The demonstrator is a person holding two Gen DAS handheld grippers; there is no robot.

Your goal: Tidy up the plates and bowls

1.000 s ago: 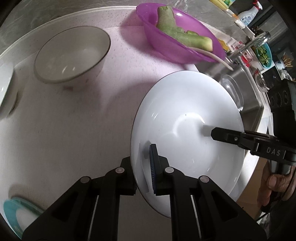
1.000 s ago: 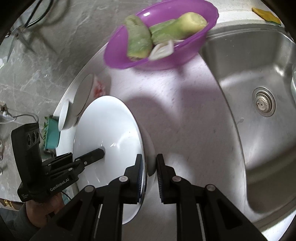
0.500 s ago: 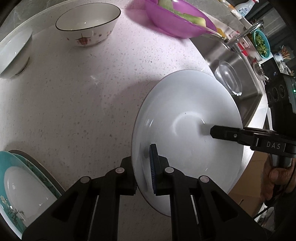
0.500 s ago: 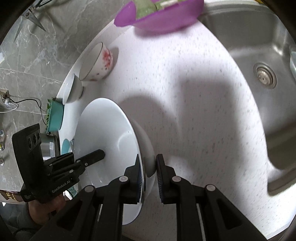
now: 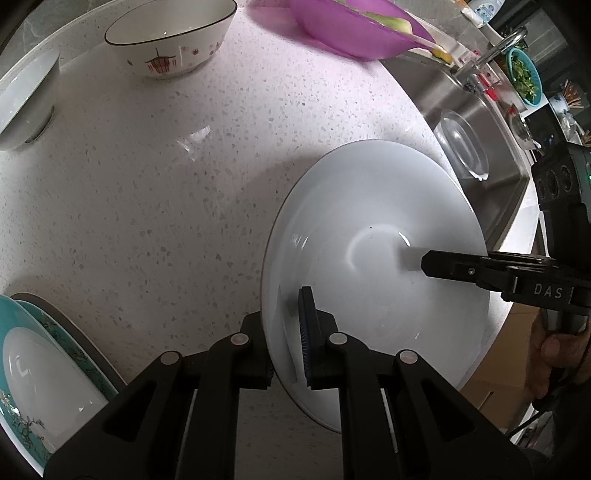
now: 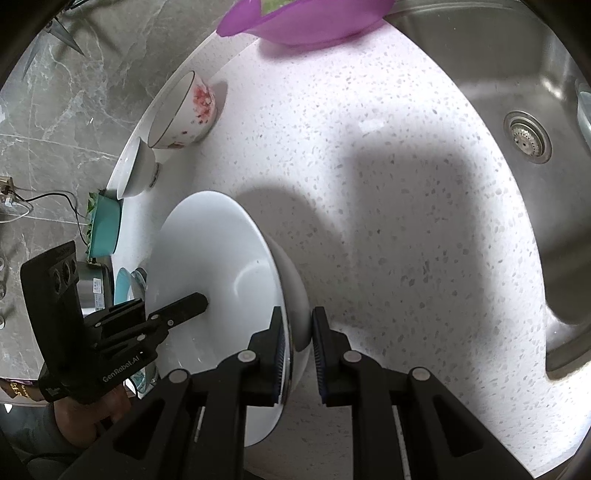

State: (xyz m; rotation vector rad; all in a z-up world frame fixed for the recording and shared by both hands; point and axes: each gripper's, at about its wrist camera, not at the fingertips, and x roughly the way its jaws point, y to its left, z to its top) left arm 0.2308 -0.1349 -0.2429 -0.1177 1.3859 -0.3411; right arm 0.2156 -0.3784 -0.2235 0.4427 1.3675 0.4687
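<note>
A large white bowl (image 5: 373,236) hangs tilted just above the speckled counter (image 5: 155,206), held from both sides. My left gripper (image 5: 286,326) is shut on its near rim, one pad inside and one outside. My right gripper (image 6: 298,323) is shut on the opposite rim of the white bowl (image 6: 210,266). One of the right gripper's fingers (image 5: 454,267) shows inside the bowl in the left wrist view. A patterned bowl (image 5: 166,40) and a plain white bowl (image 5: 26,99) stand at the far left of the counter. Stacked teal plates (image 5: 40,369) lie at the near left.
A purple bowl (image 5: 354,33) with green vegetables sits at the back by the steel sink (image 6: 517,96). A clear glass dish (image 5: 461,151) lies in the sink. A teal container (image 6: 105,225) stands beyond the small bowls. A person's hand (image 5: 554,354) grips the right handle.
Both grippers carried the white bowl away from the purple bowl, along the counter and slightly lower. The teal plates came into view at the lower left. Both grips stayed the same.
</note>
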